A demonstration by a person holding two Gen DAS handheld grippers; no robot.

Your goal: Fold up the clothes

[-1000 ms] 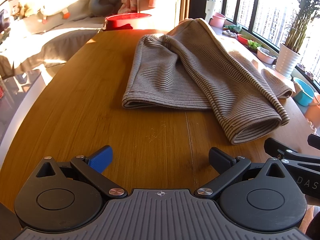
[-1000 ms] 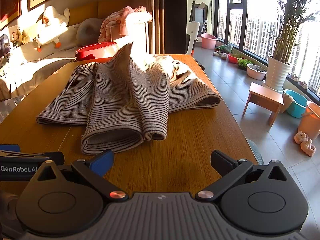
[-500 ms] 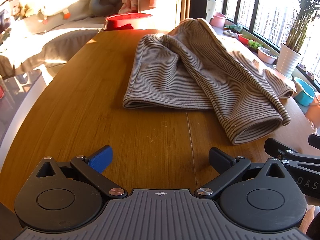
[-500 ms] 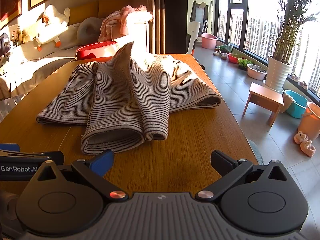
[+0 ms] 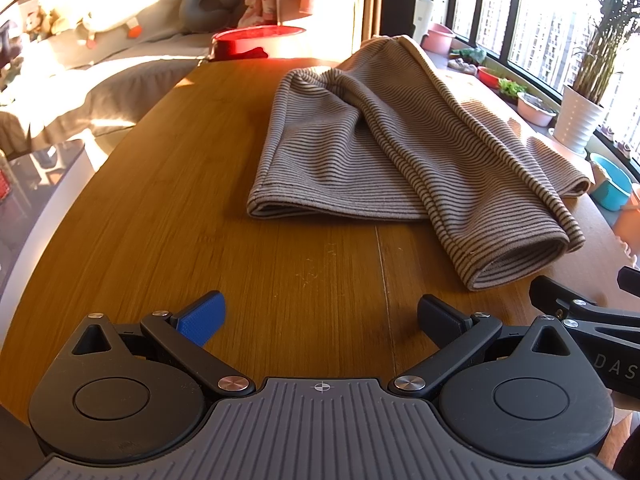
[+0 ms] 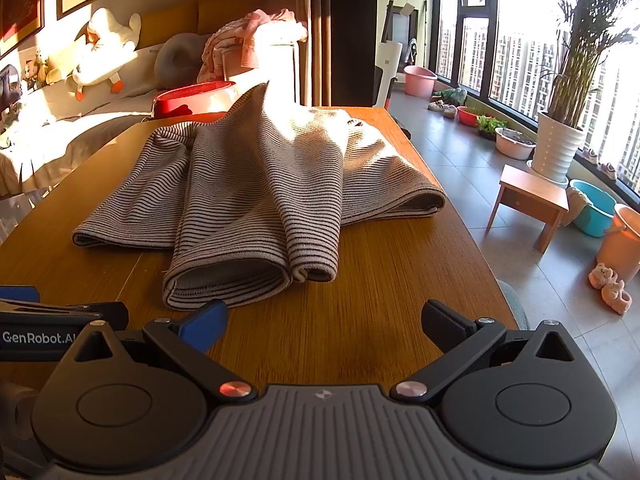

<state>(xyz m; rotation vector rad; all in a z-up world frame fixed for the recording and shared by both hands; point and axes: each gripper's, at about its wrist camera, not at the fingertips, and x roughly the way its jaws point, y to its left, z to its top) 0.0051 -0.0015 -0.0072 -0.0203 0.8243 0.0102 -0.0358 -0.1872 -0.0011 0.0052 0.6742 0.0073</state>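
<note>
A brown striped garment (image 5: 384, 148) lies rumpled on the wooden table (image 5: 180, 200), with one leg or sleeve end draped toward me; it also shows in the right wrist view (image 6: 248, 196). My left gripper (image 5: 320, 312) is open and empty, low over the table, short of the garment's near hem. My right gripper (image 6: 324, 320) is open and empty, just short of the garment's near folded end. Each gripper shows at the edge of the other's view, the right one (image 5: 580, 312) and the left one (image 6: 60, 320).
A red basin (image 5: 256, 40) sits beyond the table's far end, by a sofa with cushions and plush toys. The table's right edge (image 6: 472, 240) drops to a tiled floor with a small wooden stool (image 6: 532, 200), buckets and potted plants.
</note>
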